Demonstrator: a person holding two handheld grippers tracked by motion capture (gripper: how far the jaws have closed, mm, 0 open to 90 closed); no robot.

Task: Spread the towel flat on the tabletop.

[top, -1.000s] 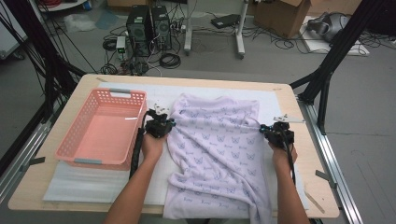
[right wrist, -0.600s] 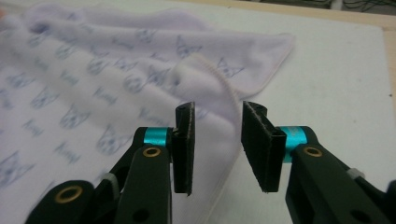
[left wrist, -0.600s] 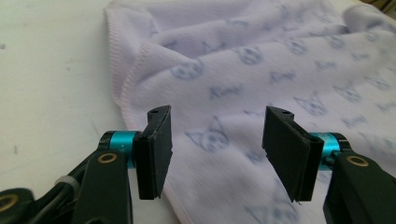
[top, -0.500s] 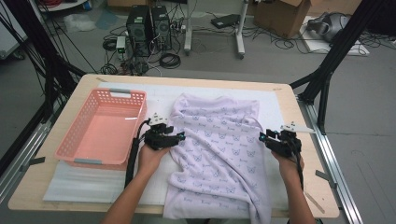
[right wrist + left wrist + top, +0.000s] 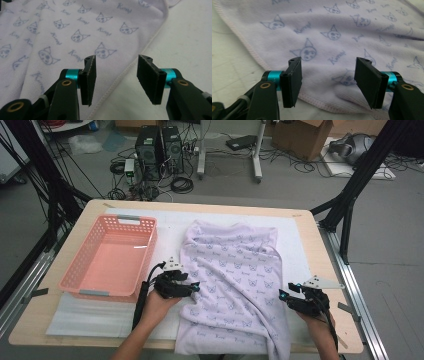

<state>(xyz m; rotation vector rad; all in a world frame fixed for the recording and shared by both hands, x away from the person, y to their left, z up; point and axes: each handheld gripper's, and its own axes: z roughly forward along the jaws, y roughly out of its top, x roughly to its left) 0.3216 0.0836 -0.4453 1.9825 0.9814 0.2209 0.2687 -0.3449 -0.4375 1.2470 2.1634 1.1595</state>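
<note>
Lilac towel (image 5: 235,290): soft fleecy pile, printed blue cat faces and script, pink stitched hem; lies rumpled, roughly rectangular, on white mat (image 5: 300,245) mid-counter, near end draping over counter (image 5: 320,235) edge. Left tool (image 5: 192,287) at towel's left hem, flat black ribbed pads released, jaws just been opening, hem below gap, not pinched. Right tool (image 5: 285,296) at right hem, likewise released, jaws just been opening, nothing clamped. Pink plastic basket (image 5: 80,270), perforated walls, rectangular, left of towel. Counter top pale wood.
</note>
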